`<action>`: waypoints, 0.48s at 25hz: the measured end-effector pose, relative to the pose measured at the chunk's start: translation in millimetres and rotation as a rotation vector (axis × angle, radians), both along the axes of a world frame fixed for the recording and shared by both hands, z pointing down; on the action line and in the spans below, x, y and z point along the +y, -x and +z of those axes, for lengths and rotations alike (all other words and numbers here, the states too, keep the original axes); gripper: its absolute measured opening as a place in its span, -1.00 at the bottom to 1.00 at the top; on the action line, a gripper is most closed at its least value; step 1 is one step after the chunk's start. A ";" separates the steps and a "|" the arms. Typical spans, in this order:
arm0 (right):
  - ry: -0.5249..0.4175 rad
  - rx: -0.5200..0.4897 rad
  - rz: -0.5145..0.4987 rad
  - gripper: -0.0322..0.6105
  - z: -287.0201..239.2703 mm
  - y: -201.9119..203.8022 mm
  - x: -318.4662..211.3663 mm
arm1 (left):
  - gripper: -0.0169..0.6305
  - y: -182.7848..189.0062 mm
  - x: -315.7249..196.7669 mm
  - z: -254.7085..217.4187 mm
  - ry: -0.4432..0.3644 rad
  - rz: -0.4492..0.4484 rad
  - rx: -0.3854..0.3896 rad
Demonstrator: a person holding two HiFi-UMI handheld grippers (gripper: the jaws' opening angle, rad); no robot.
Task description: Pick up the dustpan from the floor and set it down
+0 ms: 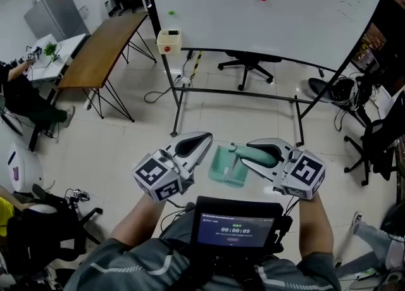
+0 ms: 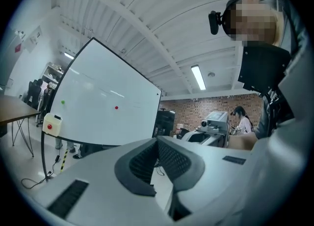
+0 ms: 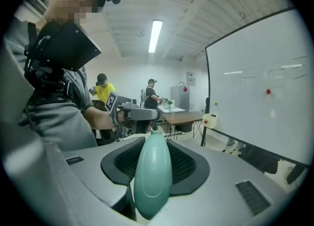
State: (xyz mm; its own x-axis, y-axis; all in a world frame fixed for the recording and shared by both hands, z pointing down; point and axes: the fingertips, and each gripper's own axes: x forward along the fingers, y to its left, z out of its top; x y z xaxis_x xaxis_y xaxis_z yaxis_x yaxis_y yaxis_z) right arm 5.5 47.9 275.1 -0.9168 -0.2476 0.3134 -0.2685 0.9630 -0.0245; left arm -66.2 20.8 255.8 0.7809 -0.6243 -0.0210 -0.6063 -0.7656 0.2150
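Pinching the dustpan point(image 1: 226, 168) by its handle, the right gripper point(image 1: 250, 155) holds it above the floor point(image 1: 253, 119), pan end toward the left gripper point(image 1: 205, 142), which is pressed together and empty.

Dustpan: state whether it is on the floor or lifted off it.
Lifted. The right gripper is shut on its teal handle, and the dustpan hangs clear of the floor in the head view.

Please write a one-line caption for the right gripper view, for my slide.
Right gripper grips a mint-green plastic dustpan by its handle, beside a whiteboard.
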 end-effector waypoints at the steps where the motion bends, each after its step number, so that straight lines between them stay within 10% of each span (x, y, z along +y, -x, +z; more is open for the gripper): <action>1: -0.005 -0.001 -0.003 -0.40 -3.7 0.7 0.5 | -0.86 -0.9 1.7 -3.4 -0.006 0.006 0.000; 12: -0.016 -0.004 0.001 -0.40 -13.1 10.1 0.3 | -0.87 4.1 8.2 -7.3 -0.003 0.017 -0.038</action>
State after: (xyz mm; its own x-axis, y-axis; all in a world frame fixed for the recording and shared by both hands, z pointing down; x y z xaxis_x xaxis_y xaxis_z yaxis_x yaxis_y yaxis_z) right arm -4.6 48.2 262.0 -0.9178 -0.2536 0.3054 -0.2696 0.9629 -0.0104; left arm -70.3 29.0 248.4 0.7918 -0.6107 0.0067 -0.6007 -0.7767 0.1896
